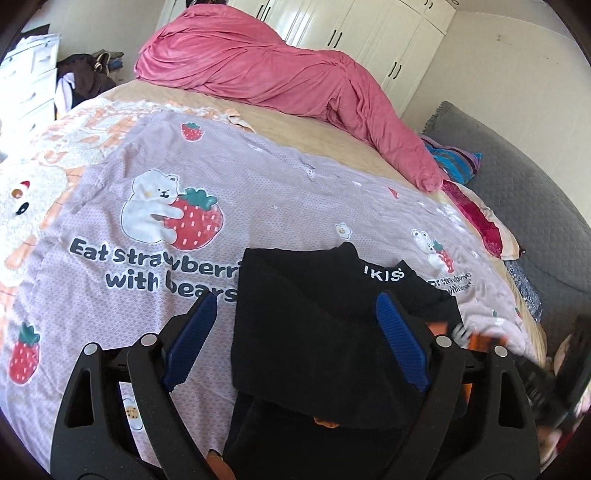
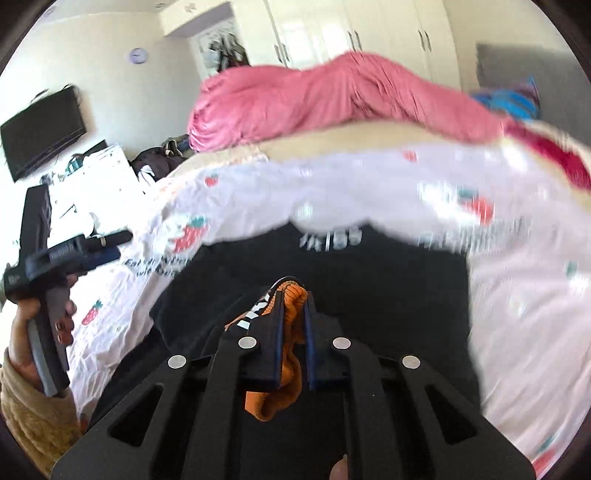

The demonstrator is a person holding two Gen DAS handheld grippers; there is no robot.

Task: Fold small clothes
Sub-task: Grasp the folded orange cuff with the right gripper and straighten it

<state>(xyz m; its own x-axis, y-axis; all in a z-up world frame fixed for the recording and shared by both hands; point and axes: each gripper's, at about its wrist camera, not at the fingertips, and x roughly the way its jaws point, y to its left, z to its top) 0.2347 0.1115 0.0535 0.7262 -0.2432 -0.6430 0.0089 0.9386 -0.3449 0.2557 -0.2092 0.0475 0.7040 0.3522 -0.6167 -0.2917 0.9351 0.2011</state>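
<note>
A small black garment (image 1: pixel 317 332) with white lettering and orange trim lies partly folded on the lilac strawberry-and-bear sheet (image 1: pixel 155 206). My left gripper (image 1: pixel 295 306) is open just above its near part, one blue finger (image 1: pixel 192 336) off its left edge, the other over the cloth. In the right wrist view the garment (image 2: pixel 369 280) lies below, blurred. My right gripper (image 2: pixel 293 295) is shut on its orange ribbed trim (image 2: pixel 288 369). The left gripper also shows in the right wrist view (image 2: pixel 70 254), held in a hand at the left.
A bunched pink duvet (image 1: pixel 280 74) lies across the far side of the bed. A grey padded headboard (image 1: pixel 524 206) and striped cloths (image 1: pixel 454 162) are at the right. White wardrobes (image 1: pixel 362 33) stand behind. Drawers and dark clothes (image 1: pixel 81 77) are at the left.
</note>
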